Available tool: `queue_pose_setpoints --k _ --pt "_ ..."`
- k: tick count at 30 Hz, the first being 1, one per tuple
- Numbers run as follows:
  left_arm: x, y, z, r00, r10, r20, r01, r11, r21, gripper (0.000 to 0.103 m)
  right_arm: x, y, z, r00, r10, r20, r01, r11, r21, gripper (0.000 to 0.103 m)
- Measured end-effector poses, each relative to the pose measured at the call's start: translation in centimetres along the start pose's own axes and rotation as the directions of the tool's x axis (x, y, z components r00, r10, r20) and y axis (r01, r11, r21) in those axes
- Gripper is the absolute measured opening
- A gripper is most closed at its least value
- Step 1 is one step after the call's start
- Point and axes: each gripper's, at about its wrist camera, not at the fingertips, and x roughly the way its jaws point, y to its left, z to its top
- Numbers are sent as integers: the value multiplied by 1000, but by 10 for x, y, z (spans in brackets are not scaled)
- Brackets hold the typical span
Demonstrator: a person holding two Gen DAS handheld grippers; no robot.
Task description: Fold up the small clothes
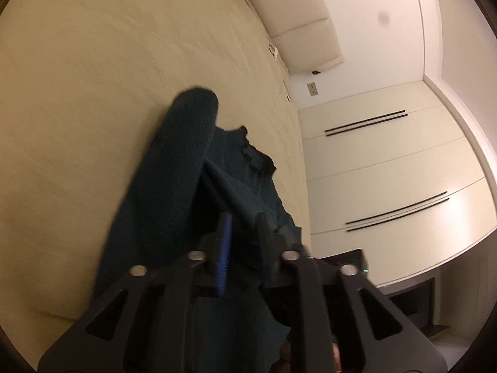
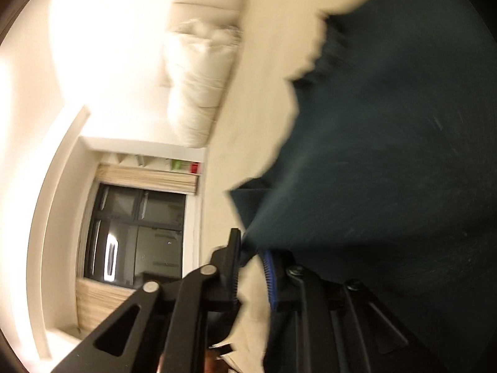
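Note:
A dark teal knitted garment (image 1: 183,168) lies on a cream bed (image 1: 93,77), one sleeve stretching away from me. My left gripper (image 1: 240,220) sits over the garment with cloth between its jaws; the jaws stand a little apart with fabric bunched in the gap. In the right wrist view the same garment (image 2: 388,124) fills the right side, blurred by motion. My right gripper (image 2: 253,248) has its jaws apart, with the garment's edge draped over the blue-padded right finger (image 2: 269,276) and the bed showing through the gap.
White pillows (image 2: 198,87) lie at the head of the bed against a padded headboard (image 1: 298,18). A white wardrobe (image 1: 388,171) with black handles stands beyond the bed's right edge. A dark window (image 2: 139,233) is beyond the left edge.

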Motion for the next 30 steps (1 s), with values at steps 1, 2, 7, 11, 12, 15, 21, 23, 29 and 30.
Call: queue_pose_setpoints --k 1,2,7,11,12,15,21,23,29,30 --pt "4 1 -2 1000 -21 -5 21 999 -24 47 -5 7 1 1000 8 13 -8 1000 -20 16" --pt "6 2 -4 999 -51 5 52 997 -56 76 -7 11 3 1000 11 19 -11 999 -32 16" --pt "6 -10 0 990 -137 30 140 985 -104 100 -19 13 7 1000 -6 30 9 997 -82 13" --pt "42 -7 1 994 -65 -93 53 991 -123 100 -14 10 3 1000 2 31 1 996 -93 12" --pt "57 -3 1 992 -53 -118 37 990 -135 100 -9 8 4 1000 -1 27 4 996 -93 12" --pt "81 10 7 989 -48 -139 19 979 -201 99 -4 3 1 1000 -3 23 5 997 -79 12" --pt "118 -7 19 978 -93 -188 61 984 -170 7 -11 0 0 999 26 33 -23 996 -86 12" --pt "126 -25 17 976 -84 -201 65 993 -102 6 -19 2 -3 999 24 48 -19 995 -100 13" --pt "107 -112 36 987 -58 -153 78 988 130 5 -68 -12 -35 990 -85 110 101 985 -143 67" --pt "103 -129 38 987 -57 -150 83 982 171 5 -75 -14 -40 984 -126 129 146 975 -166 67"
